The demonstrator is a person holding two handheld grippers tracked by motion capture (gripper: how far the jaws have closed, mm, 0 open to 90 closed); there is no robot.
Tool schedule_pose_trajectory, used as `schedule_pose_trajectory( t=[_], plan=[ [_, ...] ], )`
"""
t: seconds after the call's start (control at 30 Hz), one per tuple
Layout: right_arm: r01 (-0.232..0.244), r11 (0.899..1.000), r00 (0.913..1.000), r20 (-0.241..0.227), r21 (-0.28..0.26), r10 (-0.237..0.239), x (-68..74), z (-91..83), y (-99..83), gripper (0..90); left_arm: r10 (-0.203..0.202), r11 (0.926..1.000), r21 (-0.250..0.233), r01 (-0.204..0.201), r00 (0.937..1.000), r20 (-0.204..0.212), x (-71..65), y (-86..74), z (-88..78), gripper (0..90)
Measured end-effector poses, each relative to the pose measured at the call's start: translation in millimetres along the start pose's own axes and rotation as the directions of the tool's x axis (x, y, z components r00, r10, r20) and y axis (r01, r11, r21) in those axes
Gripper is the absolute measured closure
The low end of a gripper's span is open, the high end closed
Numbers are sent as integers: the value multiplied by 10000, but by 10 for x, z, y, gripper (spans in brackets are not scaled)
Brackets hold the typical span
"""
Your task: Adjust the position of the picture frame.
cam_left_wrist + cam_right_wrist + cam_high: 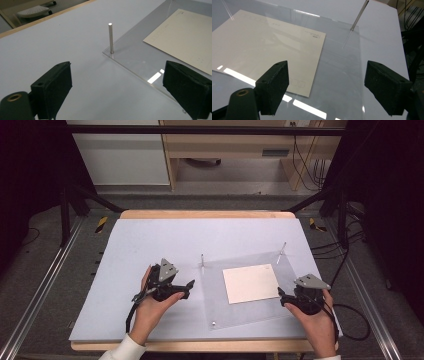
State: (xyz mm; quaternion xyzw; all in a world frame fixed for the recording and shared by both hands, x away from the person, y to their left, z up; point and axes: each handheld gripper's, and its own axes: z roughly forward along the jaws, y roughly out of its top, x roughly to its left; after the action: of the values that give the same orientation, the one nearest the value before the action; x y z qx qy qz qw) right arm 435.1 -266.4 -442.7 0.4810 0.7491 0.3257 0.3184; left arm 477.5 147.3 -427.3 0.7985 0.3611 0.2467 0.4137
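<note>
Approach step, by the look of it: left tool [191,283] and right tool [281,296] both open and empty, flanking the clear plate [215,290] at nine and three o'clock; next, probably closing in on the card [250,283].

White table top [150,250] with wood edge [207,214]. Behind it grey floor [240,172], light wood furniture [225,142], white cabinet [120,155]. Black cables [310,167] far right, aluminium rails [40,285] on both sides.
</note>
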Motion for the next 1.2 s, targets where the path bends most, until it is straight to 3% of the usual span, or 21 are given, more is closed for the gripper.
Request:
schedule_pose_trajectory(
  t=[0.07,0.17,0.3,0.4,0.5,0.57,0.7,0.87,1.03,1.07,1.2],
  plan=[
    [-12,9993,9998,-209,372,20,-54,51,79,207,-118,9999,86,116,9995,293,8,60,73,98],
    [109,9967,9988,-484,800,-70,-212,166,243,316,28,9999,154,-38,9978,667,26,155,176,175],
    [377,9949,9968,-732,940,-308,-320,241,365,390,403,9988,249,-416,9979,497,43,253,281,198],
    [555,9913,9963,-714,1191,-472,-409,320,453,421,100,9996,271,-115,9986,528,63,272,343,227],
    [667,9906,9955,-745,1193,-581,-430,357,513,454,116,9992,386,-132,9991,418,68,265,354,228],
    [709,9903,9953,-749,1197,-622,-435,376,520,473,-69,9998,210,60,9991,418,69,268,381,234],
    [523,9869,9954,-875,1524,-392,-490,541,547,534,46,9990,447,-64,9992,406,67,270,465,309],
    [379,9871,9958,-884,1554,-243,-545,681,562,602,-339,9978,576,319,9988,351,112,248,583,382],
    [334,9927,9983,-515,1160,-276,-589,873,618,641,-498,9977,471,490,9986,180,112,232,734,463],
    [109,9937,9984,-562,1111,-47,-608,983,635,639,-465,9977,505,457,9988,149,106,227,766,474],
    [-285,9925,9983,-480,1188,344,-641,1119,637,640,-393,9969,686,395,9992,-49,90,196,863,504]
  ],
)
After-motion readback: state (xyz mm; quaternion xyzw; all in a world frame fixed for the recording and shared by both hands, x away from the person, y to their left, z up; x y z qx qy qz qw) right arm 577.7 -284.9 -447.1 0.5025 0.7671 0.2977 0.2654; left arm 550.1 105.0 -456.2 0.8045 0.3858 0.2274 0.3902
